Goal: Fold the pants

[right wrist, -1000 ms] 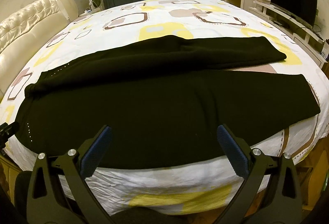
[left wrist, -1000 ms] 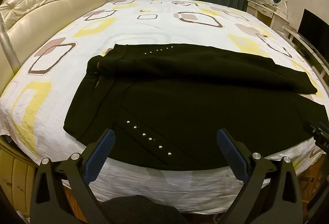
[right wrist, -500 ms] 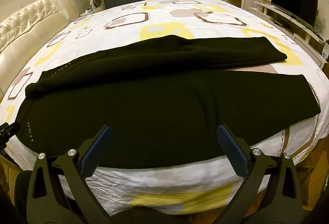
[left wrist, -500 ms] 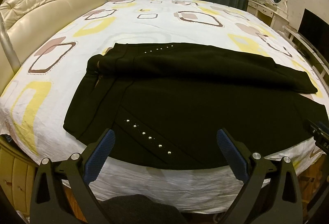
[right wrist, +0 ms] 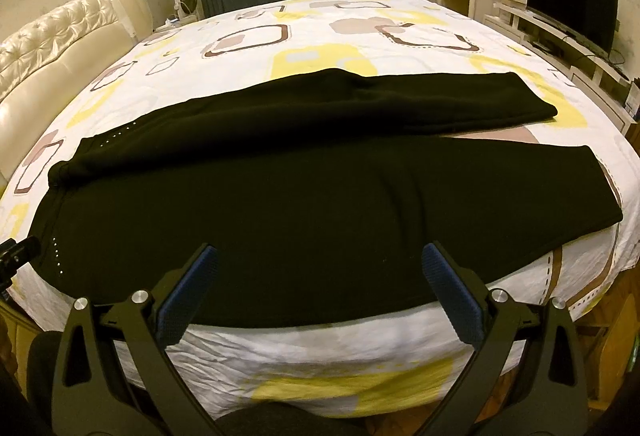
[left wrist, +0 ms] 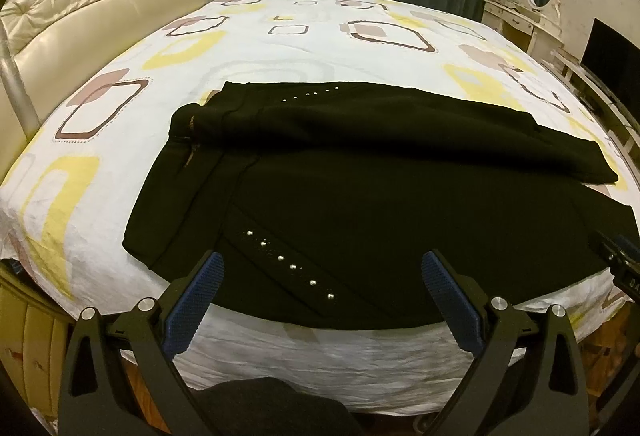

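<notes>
Lying flat on bed [left wrist: 280, 47]: black pants [left wrist: 360, 195], apparently untouched.

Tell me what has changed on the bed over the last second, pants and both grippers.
Nothing has visibly changed. The black pants lie spread across the bed as before, one leg lying partly over the other. The left gripper and the right gripper both stay open at the near edge, holding nothing.
</notes>
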Demonstrator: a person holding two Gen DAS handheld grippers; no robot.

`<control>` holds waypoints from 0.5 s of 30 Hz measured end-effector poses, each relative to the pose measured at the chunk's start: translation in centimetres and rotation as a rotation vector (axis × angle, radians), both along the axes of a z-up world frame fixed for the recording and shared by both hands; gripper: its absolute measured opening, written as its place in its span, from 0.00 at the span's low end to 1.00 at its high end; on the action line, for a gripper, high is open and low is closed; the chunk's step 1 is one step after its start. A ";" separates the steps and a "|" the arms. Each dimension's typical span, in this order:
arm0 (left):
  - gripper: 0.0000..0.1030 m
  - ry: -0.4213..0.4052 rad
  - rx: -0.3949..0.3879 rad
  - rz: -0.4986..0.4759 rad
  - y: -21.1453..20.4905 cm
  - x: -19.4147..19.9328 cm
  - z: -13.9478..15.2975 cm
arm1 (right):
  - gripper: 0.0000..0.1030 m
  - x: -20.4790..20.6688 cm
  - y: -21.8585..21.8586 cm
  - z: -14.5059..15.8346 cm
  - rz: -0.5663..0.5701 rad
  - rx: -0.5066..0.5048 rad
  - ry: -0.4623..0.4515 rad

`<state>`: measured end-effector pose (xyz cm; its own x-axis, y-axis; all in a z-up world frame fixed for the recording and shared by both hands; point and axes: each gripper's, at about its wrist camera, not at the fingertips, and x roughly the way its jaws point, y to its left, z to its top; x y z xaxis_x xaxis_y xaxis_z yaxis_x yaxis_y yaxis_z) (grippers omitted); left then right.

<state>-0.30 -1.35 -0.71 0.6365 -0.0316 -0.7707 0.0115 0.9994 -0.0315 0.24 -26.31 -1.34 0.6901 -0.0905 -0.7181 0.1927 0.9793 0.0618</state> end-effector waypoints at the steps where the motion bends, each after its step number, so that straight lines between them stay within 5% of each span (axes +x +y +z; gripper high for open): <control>1: 0.96 -0.001 0.000 0.000 0.0 0.0 0.0 | 0.98 0.0 0.0 0.0 -0.002 0.002 0.000; 15: 0.96 0.001 0.002 -0.010 0.0 0.0 -0.3 | 0.98 0.1 -0.1 0.2 0.003 0.000 -0.002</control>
<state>-0.31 -1.39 -1.02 0.6353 -0.0363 -0.7714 0.0216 0.9993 -0.0292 0.34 -26.43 -1.11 0.6915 -0.0883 -0.7169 0.1900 0.9798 0.0625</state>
